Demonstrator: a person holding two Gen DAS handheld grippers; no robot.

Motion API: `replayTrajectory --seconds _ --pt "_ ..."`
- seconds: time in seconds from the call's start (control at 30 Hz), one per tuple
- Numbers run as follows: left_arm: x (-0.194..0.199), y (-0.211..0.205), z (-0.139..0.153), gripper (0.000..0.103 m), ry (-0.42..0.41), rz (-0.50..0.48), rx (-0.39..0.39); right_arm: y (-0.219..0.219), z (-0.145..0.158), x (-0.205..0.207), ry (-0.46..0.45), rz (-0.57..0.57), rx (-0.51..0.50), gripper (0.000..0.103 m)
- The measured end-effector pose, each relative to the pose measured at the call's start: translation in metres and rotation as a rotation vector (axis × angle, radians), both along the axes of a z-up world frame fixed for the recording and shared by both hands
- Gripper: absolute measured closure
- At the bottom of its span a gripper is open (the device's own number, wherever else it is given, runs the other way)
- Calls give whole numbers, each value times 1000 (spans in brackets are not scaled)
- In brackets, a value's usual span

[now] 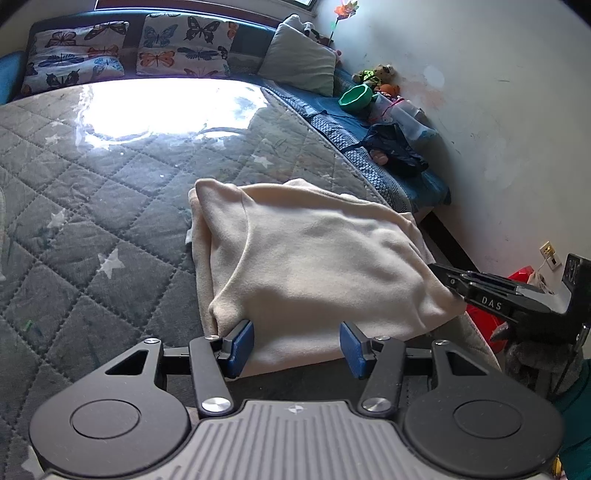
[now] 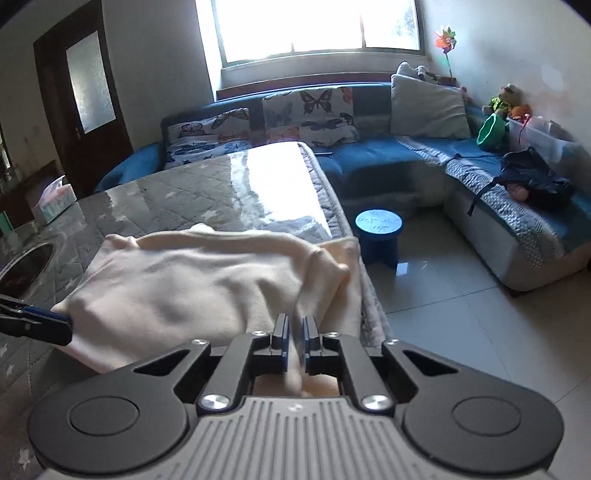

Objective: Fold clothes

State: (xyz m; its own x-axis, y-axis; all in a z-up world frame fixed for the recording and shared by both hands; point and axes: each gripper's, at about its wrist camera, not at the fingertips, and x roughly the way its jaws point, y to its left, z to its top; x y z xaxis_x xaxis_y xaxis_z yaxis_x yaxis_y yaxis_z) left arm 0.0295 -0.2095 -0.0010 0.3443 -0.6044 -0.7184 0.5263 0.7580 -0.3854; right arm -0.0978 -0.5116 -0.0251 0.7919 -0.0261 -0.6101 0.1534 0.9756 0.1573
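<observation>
A living room with a bright window [image 2: 317, 29] at the top of the right wrist view, a blue corner sofa [image 2: 388, 162] below it, and butterfly-print cushions [image 2: 310, 114] along its back. In front of the sofa stands a desk [image 1: 92, 177] covered by a grey quilted cloth with white stars, under a glossy sheet that glares in the light. A round blue stool [image 2: 380, 232] sits on the tiled floor between desk and sofa.

The cream garment [image 1: 314, 251] lies partly folded at the desk's near right corner, filling the middle of the left wrist view.

The left gripper [image 1: 297, 345] is at the lower centre of its own view, its blue-padded fingers [image 1: 242, 343] spread wide around the garment's near edge; one pad touches a bunched corner of cloth. In the right wrist view it enters from the left edge.

The right gripper [image 2: 294, 341] has its fingers pressed nearly together, pinching a fold of the garment that runs between them, at the lower centre of its view. In the left wrist view it comes in from the right edge, its tip at the garment's right corner.
</observation>
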Motion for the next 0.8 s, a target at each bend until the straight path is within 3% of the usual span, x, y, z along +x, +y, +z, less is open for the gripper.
replayTrajectory --seconds 0.17,0.27,0.57,0.7,0.8 --pt "7 -2 11 48 -18 13 -30 7 3 7 5 15 -33 92" --pt "18 -6 13 48 -14 27 -61 9 4 14 6 27 -37 80" --pt "37 -15 2 48 7 47 -31 15 -7 29 53 19 -53 72" --pt "28 -13 6 44 -21 43 -25 20 -1 20 26 10 -53 49" --pt "20 -11 9 34 -44 40 -20 26 2 12 11 9 -62 35"
